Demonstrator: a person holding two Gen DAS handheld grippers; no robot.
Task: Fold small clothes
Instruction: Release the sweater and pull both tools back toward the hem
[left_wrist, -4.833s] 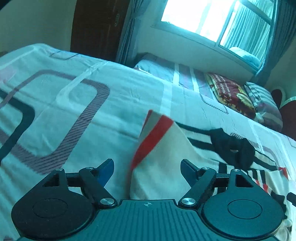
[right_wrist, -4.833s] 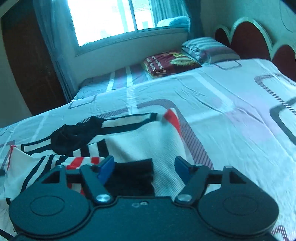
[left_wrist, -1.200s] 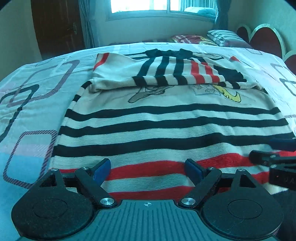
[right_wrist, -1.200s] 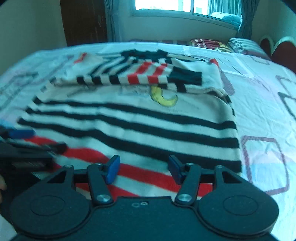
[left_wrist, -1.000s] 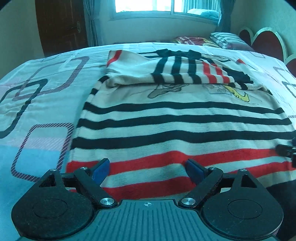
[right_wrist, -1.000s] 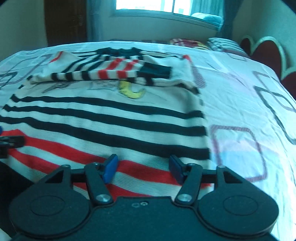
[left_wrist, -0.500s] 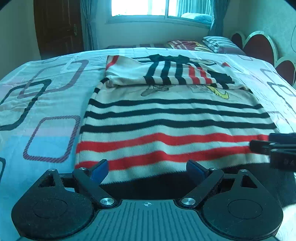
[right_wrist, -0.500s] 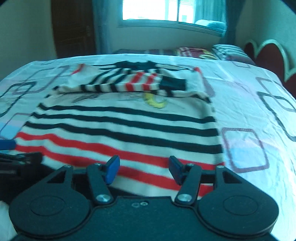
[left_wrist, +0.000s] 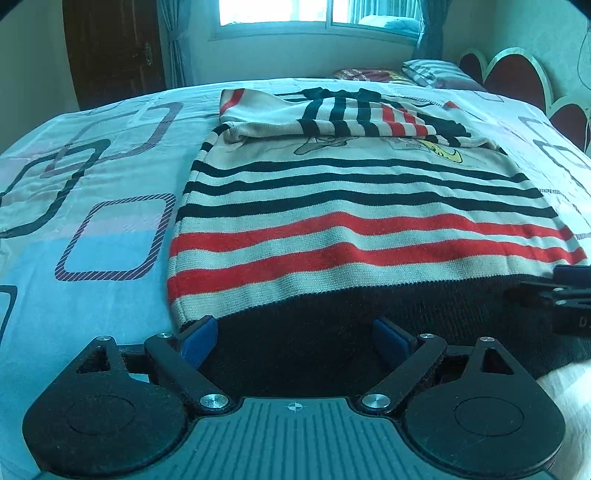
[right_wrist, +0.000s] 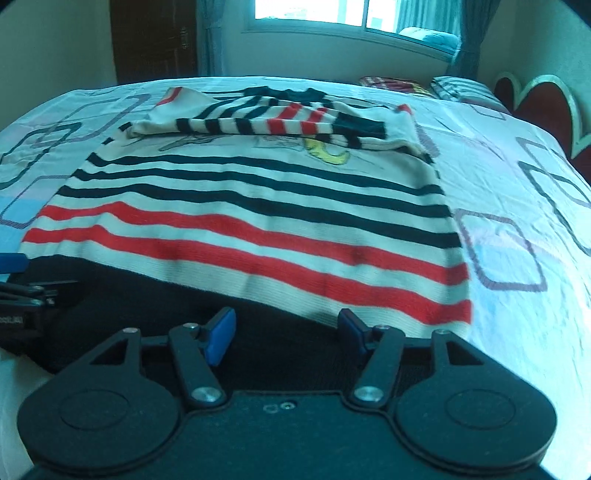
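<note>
Sweater (left_wrist: 354, 206) on the bed (left_wrist: 92, 192): cartoon print, no readable writing. Left hand-held gripper (left_wrist: 295, 338) wide open, right hand-held gripper (right_wrist: 282, 332) half-open, just widened, both holding nothing.

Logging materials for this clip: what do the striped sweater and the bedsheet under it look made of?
Striped sweater: knitted, probably cotton or acrylic yarn, matte; fine ribbed rows show in the stripes and black hem. Bedsheet: thin woven fabric with printed rectangles, smooth, lightly creased.
</note>
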